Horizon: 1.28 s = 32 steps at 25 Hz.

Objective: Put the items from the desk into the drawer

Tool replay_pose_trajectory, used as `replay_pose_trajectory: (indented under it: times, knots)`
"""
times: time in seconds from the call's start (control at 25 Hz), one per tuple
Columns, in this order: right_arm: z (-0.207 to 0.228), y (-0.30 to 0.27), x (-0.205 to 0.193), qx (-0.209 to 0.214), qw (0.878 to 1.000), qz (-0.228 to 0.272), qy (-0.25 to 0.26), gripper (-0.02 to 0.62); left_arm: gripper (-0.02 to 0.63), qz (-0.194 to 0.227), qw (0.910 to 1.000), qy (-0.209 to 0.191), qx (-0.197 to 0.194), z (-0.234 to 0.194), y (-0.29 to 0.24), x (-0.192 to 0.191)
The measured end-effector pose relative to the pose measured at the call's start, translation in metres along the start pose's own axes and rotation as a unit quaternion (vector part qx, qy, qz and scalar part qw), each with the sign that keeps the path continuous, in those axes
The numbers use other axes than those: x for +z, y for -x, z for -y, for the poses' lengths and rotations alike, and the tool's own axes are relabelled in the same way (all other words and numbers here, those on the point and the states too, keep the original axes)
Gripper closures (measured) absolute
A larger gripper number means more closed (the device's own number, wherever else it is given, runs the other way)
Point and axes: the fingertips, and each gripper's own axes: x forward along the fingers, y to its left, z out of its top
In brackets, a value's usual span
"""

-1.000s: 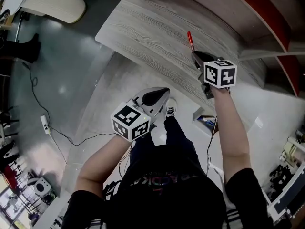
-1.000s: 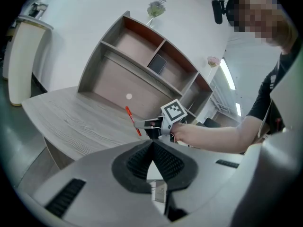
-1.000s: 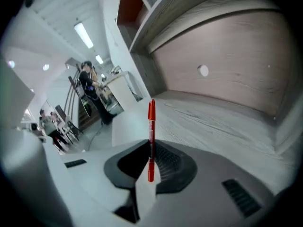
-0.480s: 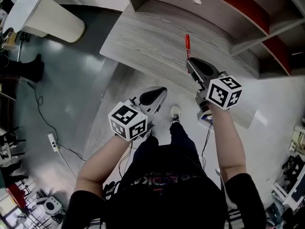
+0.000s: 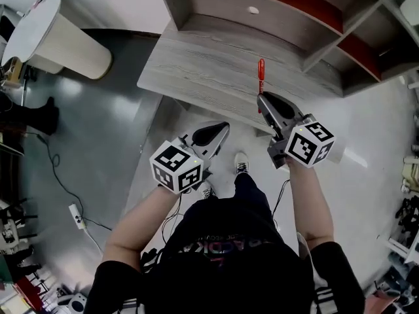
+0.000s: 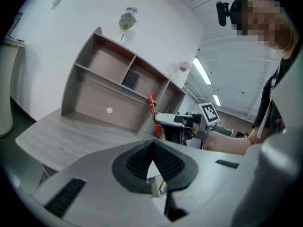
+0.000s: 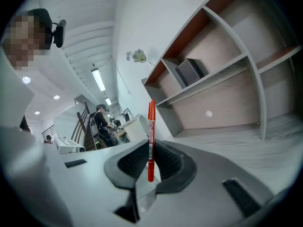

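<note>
A red pen (image 5: 261,77) stands upright between the jaws of my right gripper (image 5: 263,100), which is shut on its lower end. The pen tip points up over the grey wooden desk (image 5: 196,57). In the right gripper view the pen (image 7: 151,126) rises from the pads of the gripper (image 7: 150,150), with the shelves behind it. My left gripper (image 5: 222,126) hangs in front of the desk edge, above the floor, its pads closed together on nothing. The left gripper view shows its jaws (image 6: 152,145) meeting, and beyond them the right gripper (image 6: 177,122) with the pen (image 6: 151,109).
A grey shelf unit (image 5: 262,12) stands at the back of the desk, with a dark box (image 7: 189,71) in one compartment and flowers (image 6: 125,19) on top. A beige rounded table (image 5: 59,38) stands at the left. A cable and power strip (image 5: 77,216) lie on the floor.
Both grippers have risen. The right one has lifted the red pen up and back from the desk top; the left one moved only a little.
</note>
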Motion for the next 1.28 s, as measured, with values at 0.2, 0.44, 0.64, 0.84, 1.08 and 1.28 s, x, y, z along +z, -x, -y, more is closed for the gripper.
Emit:
replay_pose_trajectory:
  times: [0.2, 0.44, 0.64, 0.84, 1.08, 1.28]
  knots:
    - [-0.018, 0.025, -0.002, -0.018, 1.000, 0.025, 0.007, 0.543, 0.602, 0.001, 0.9995, -0.021, -0.024, 0.012, 0.008, 0.001]
    - [-0.040, 0.052, -0.010, -0.044, 0.998, 0.052, 0.014, 0.543, 0.602, 0.004, 0.9978, -0.038, -0.055, 0.026, 0.018, 0.002]
    - [-0.055, 0.071, -0.017, -0.075, 0.994, 0.069, 0.030, 0.543, 0.602, 0.007, 0.9952, -0.047, -0.086, 0.036, 0.023, 0.001]
    - [-0.056, 0.100, -0.035, -0.119, 0.989, 0.083, 0.027, 0.543, 0.602, -0.003, 0.9908, -0.050, -0.125, 0.050, 0.017, -0.012]
    - [-0.053, 0.165, -0.055, -0.174, 0.980, 0.098, 0.010, 0.543, 0.601, -0.021, 0.9843, -0.063, -0.163, 0.097, 0.007, -0.028]
    - [-0.041, 0.196, -0.071, -0.200, 0.975, 0.092, -0.011, 0.543, 0.601, -0.040, 0.9818, -0.056, -0.177, 0.119, -0.003, -0.043]
